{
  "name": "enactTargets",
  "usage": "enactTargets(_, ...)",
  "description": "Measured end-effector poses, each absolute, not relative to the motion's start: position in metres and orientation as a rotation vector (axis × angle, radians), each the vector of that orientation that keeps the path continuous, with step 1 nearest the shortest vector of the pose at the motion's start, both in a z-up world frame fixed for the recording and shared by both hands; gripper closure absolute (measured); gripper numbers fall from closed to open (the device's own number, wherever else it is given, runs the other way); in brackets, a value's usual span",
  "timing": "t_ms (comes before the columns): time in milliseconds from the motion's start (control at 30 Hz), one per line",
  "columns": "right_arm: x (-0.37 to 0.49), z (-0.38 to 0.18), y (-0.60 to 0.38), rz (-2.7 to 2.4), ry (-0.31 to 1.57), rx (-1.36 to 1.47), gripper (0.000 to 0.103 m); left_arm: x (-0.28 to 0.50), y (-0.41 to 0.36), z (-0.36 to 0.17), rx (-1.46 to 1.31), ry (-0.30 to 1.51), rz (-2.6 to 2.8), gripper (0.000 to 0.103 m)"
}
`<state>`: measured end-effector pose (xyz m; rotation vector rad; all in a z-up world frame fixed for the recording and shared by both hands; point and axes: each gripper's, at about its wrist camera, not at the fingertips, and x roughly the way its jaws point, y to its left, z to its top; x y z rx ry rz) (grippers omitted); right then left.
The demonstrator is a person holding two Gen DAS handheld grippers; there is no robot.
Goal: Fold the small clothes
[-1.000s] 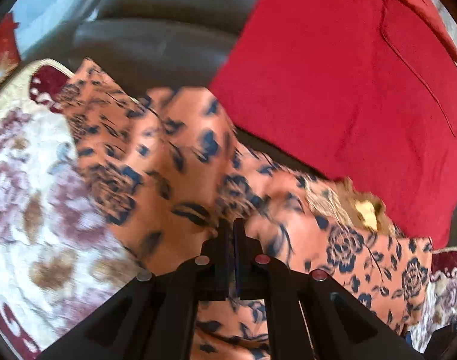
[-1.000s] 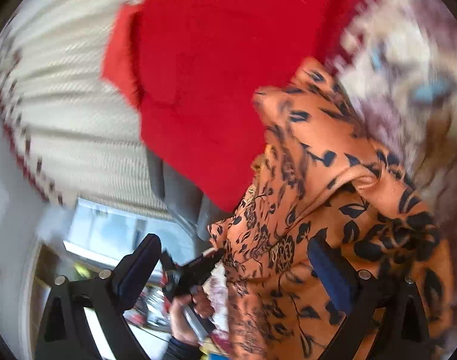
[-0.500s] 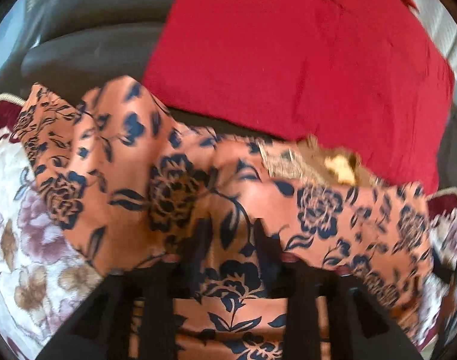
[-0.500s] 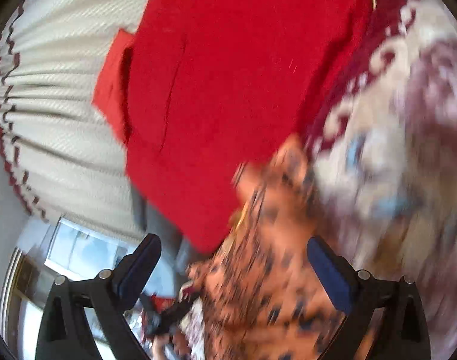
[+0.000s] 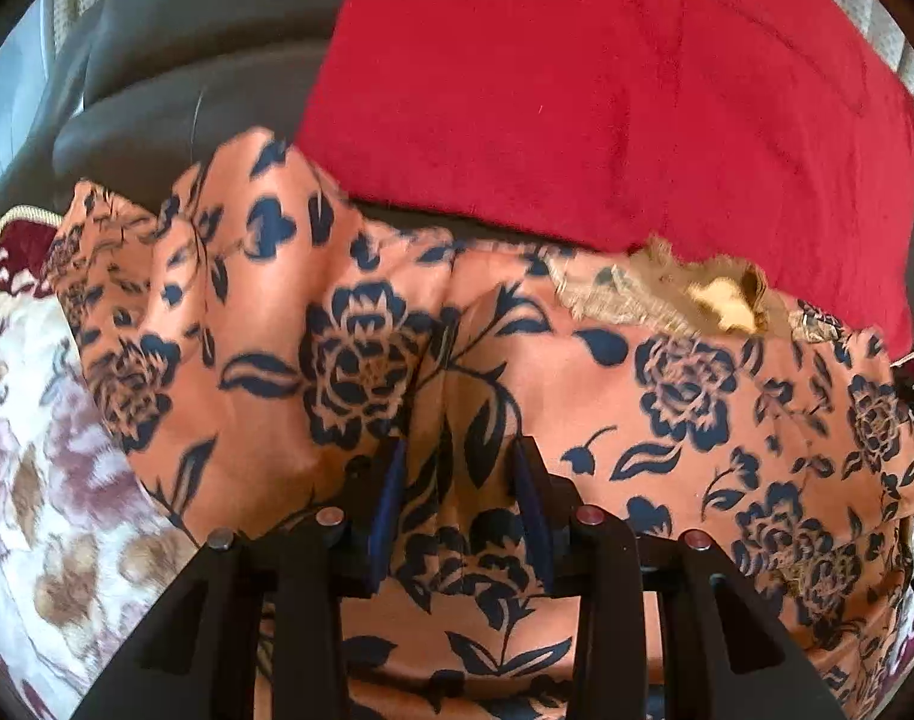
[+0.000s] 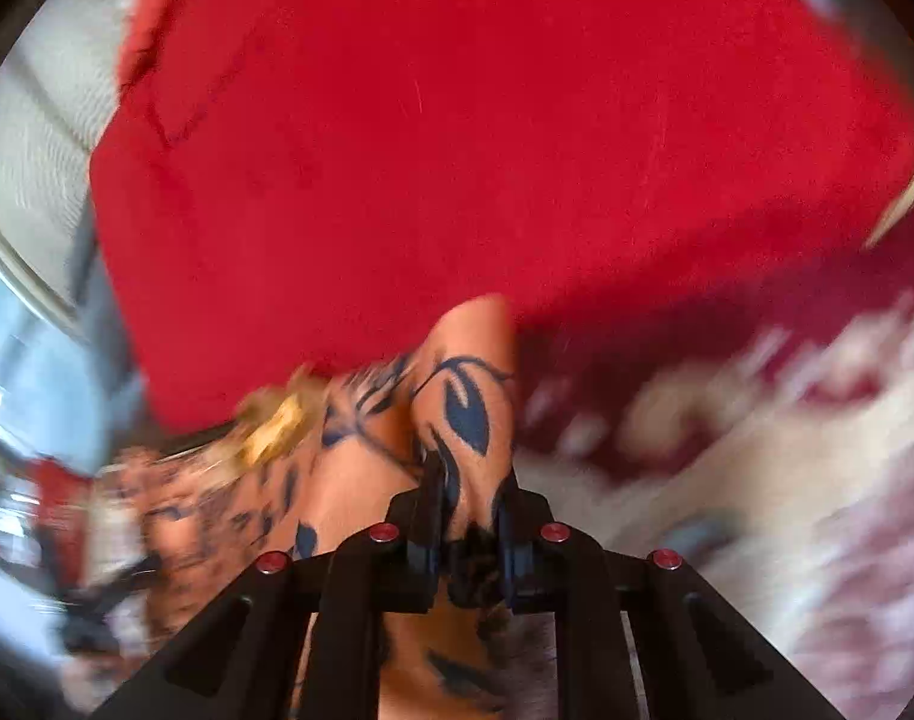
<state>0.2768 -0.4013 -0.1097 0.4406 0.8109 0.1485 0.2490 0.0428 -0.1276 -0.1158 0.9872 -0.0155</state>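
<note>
An orange garment with dark blue flowers (image 5: 607, 384) lies spread on a floral cover, its gold-trimmed neckline (image 5: 685, 294) toward a red cloth. My left gripper (image 5: 457, 480) hovers over the garment's middle with its jaws apart and cloth lying between them. In the blurred right wrist view, my right gripper (image 6: 466, 498) has its jaws closed on a raised fold of the same garment (image 6: 463, 408) at its edge.
A big red cloth (image 5: 607, 90) lies behind the garment over a dark grey seat (image 5: 175, 60). The white and maroon floral cover (image 5: 31, 438) spreads to the left, and it shows to the right in the right wrist view (image 6: 787, 480).
My left gripper has opened and let go of the garment. My right gripper, wide open before, has swung over and closed on a fold at the garment's edge.
</note>
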Motion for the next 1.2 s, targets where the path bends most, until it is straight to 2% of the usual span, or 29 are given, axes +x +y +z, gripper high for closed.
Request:
enactTargets(67, 0.276, -0.115, -0.406, 0.030, 0.806, 0.399, 0.086, 0.246, 0.043, -0.129, -0.108, 0.985, -0.012, 0.066)
enactTargets(133, 0.283, -0.146, -0.421, 0.032, 0.926, 0.517, 0.085, 0.249, 0.043, -0.128, -0.119, 1.000, -0.016, 0.067)
enactTargets(167, 0.279, -0.151, -0.428, 0.044, 0.920, 0.572, 0.085, 0.251, 0.044, -0.128, -0.130, 1.008, -0.022, 0.069)
enactTargets(267, 0.253, -0.149, -0.447, 0.091, 0.851, 0.770, 0.084, 0.259, 0.042, -0.132, -0.144, 1.019, -0.045, 0.079)
enactTargets(333, 0.242, -0.136, -0.444, 0.217, 0.801, 0.866, 0.082, 0.261, 0.042, -0.131, -0.146, 1.019, -0.052, 0.089)
enactTargets(367, 0.237, -0.129, -0.436, 0.289, 0.799, 0.883, 0.073, 0.262, 0.043, -0.131, -0.151, 1.019, -0.057, 0.092)
enactTargets(400, 0.235, -0.125, -0.431, 0.323, 0.801, 0.879, 0.046, 0.263, 0.044, -0.128, -0.154, 1.018, -0.057, 0.094)
enactTargets(467, 0.226, -0.118, -0.421, 0.336, 0.801, 0.852, 0.009, 0.261, 0.045, -0.114, -0.159, 0.990, -0.060, 0.095)
enactTargets(567, 0.213, -0.118, -0.425, 0.322, 0.770, 0.864, 0.009, 0.248, 0.061, -0.070, -0.206, 0.837, -0.007, 0.095)
enactTargets(633, 0.205, -0.120, -0.432, 0.303, 0.753, 0.874, 0.009, 0.247, 0.067, -0.062, -0.228, 0.825, -0.020, 0.095)
enactTargets(867, 0.198, -0.108, -0.426, 0.423, 0.734, 0.983, 0.009, 0.264, 0.056, -0.124, -0.125, 1.008, 0.021, 0.095)
enactTargets(967, 0.221, -0.122, -0.397, 0.600, 0.832, 1.055, 0.010, 0.264, 0.056, -0.122, -0.115, 0.994, 0.011, 0.095)
enactTargets(1067, 0.237, -0.148, -0.403, 0.373, 0.959, 0.934, 0.012, 0.261, 0.056, -0.115, -0.114, 0.991, 0.004, 0.095)
enactTargets(1133, 0.231, -0.158, -0.427, 0.296, 0.913, 1.055, 0.010, 0.262, 0.054, -0.117, -0.094, 0.991, 0.002, 0.095)
enactTargets(1200, 0.226, -0.144, -0.430, 0.319, 0.878, 1.042, 0.010, 0.263, 0.053, -0.122, -0.090, 0.990, 0.006, 0.095)
